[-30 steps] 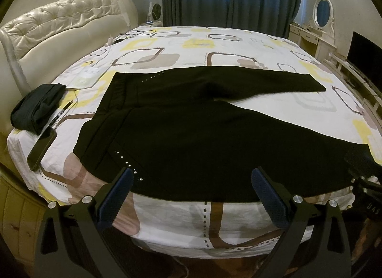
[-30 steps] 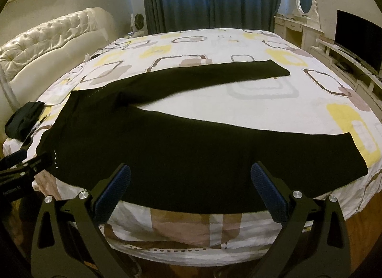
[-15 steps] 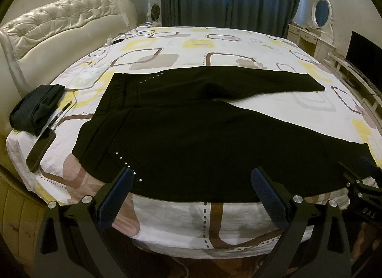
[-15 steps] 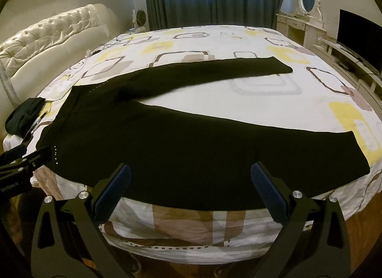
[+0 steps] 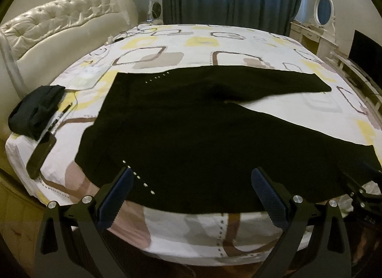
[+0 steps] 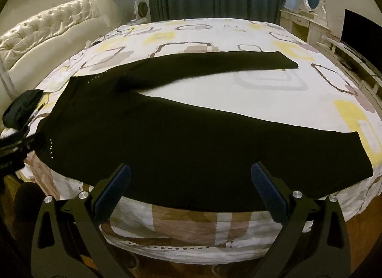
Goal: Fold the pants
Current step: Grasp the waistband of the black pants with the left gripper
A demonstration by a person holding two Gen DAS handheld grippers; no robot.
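Note:
Black pants [image 5: 191, 134] lie spread flat on the bed, waist at the left, both legs running right in a V. They also show in the right wrist view [image 6: 155, 134]. Small studs dot the pockets. My left gripper [image 5: 191, 189] is open and empty, hovering at the bed's near edge over the waist end of the near leg. My right gripper [image 6: 191, 187] is open and empty at the near edge over the middle of the near leg. Each gripper shows at the edge of the other's view.
The bed [image 5: 238, 44] has a white sheet with yellow and brown squares. A folded dark garment [image 5: 35, 108], a pen and a phone [image 5: 40, 156] lie at its left corner. A tufted headboard [image 5: 59, 20] is on the left, a dresser and TV [image 6: 363, 32] on the right.
Both grippers have drifted slightly closer to the bed edge. The pants have not moved.

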